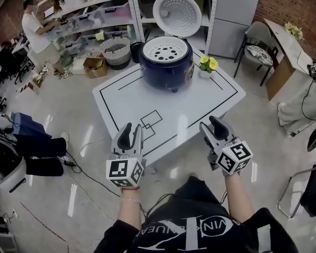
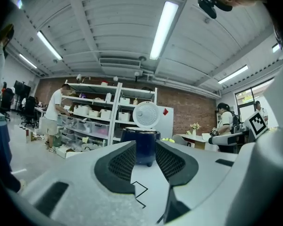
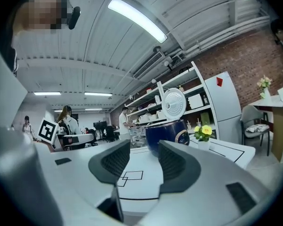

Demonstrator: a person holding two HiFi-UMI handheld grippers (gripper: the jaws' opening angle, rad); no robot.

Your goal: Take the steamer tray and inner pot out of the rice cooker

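Note:
The dark blue rice cooker (image 1: 166, 67) stands at the far side of the white table (image 1: 200, 112). Its white lid (image 1: 177, 13) is swung up. A white steamer tray (image 1: 166, 49) with holes sits in the cooker's top, and the inner pot is hidden under it. My left gripper (image 1: 130, 135) and right gripper (image 1: 215, 130) hover over the table's near edge, far short of the cooker. Both are open with nothing between the jaws. Between the left gripper's (image 2: 145, 161) jaws I see the cooker (image 2: 140, 145) straight ahead. From the right gripper (image 3: 144, 161) the cooker (image 3: 167, 133) shows ahead, slightly right.
A small pot of yellow flowers (image 1: 208, 63) stands just right of the cooker. Black outlines are taped on the tabletop (image 1: 150, 121). Shelves (image 1: 95, 9) and a basket (image 1: 116, 51) stand behind the table, a chair (image 1: 258, 49) at right, a person (image 1: 34, 28) at back left.

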